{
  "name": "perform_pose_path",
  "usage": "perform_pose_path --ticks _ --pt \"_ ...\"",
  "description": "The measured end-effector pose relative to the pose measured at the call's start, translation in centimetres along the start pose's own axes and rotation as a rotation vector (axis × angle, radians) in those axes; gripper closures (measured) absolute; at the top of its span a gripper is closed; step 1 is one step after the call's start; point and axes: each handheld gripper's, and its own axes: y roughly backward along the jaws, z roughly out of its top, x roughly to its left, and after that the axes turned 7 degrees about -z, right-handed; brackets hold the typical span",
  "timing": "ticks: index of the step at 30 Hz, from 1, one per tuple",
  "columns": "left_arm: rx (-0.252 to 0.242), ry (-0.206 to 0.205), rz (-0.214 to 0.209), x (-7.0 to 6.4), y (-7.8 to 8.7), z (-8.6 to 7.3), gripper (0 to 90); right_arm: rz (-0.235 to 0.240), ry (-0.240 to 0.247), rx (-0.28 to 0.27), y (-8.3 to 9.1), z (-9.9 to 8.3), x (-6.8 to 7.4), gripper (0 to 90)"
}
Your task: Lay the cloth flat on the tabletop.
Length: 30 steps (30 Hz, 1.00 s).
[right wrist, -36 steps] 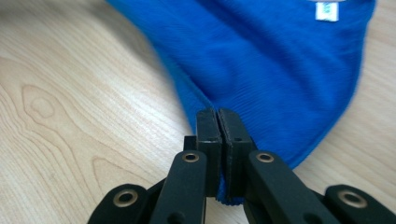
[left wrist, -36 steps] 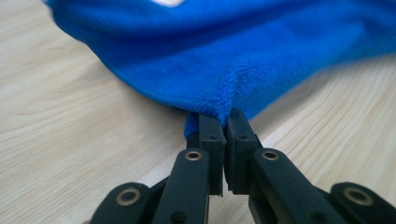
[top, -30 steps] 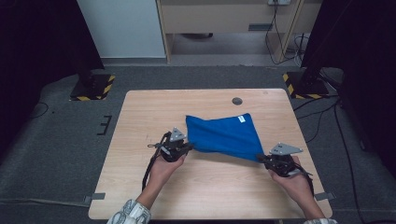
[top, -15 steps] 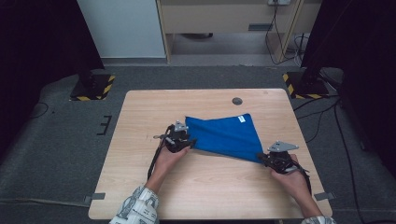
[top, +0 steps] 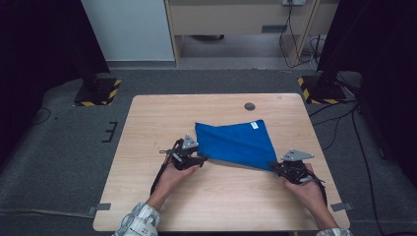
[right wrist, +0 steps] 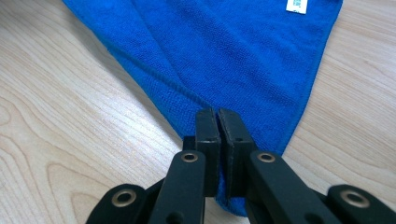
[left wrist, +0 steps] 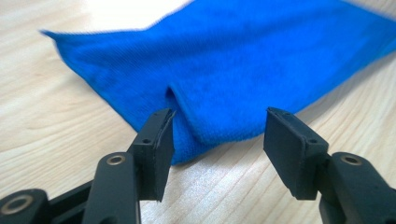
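The blue cloth (top: 236,143) lies mid-table, and since a moment ago our left gripper (left wrist: 217,140) has let go, jaws now apart at its corner, while our right gripper (right wrist: 218,140) stays clamped on the other, so we judge the fold laid.

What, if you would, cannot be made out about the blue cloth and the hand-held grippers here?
- Print on the white label: cut off by the top edge in the right gripper view, too small in the high view.
- Corner of the blue cloth hidden between the right hand-held gripper jaws.
- The cloth's underside.
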Motion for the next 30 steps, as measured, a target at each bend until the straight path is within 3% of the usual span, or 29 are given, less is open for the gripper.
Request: perform_pose_path --ticks 1,6,10,14,19,22,28,30 --pt "0.028 0.0 -0.004 -0.1 -0.6 -0.2 39.2 0.0 -0.002 0.0 0.0 0.0 0.0 87.2" --pt "0.03 -0.021 -0.005 -0.3 -1.3 -0.5 36.8 0.006 0.0 -0.009 0.3 0.0 0.1 87.5" --pt "0.041 -0.025 -0.003 -0.3 -2.0 -0.5 41.9 0.01 0.006 -0.02 0.7 0.2 0.4 87.7" --pt "0.054 -0.036 -0.002 -0.3 -2.4 -0.5 53.9 0.015 0.006 -0.027 1.1 0.2 0.6 87.8" --pt "0.042 -0.022 -0.002 0.0 -2.2 -0.4 72.1 0.015 0.008 -0.03 1.1 0.3 0.6 87.9" --pt "0.039 -0.034 0.005 -0.1 -2.0 -0.3 81.1 0.017 0.012 -0.027 1.1 0.3 0.7 87.9" --pt "0.02 -0.029 0.001 -0.2 -0.8 0.0 83.8 0.028 0.023 -0.031 1.4 0.3 1.2 87.9" --pt "0.002 -0.033 -0.004 -0.4 0.7 0.0 83.8 0.034 0.025 -0.035 1.6 0.4 1.5 88.0"
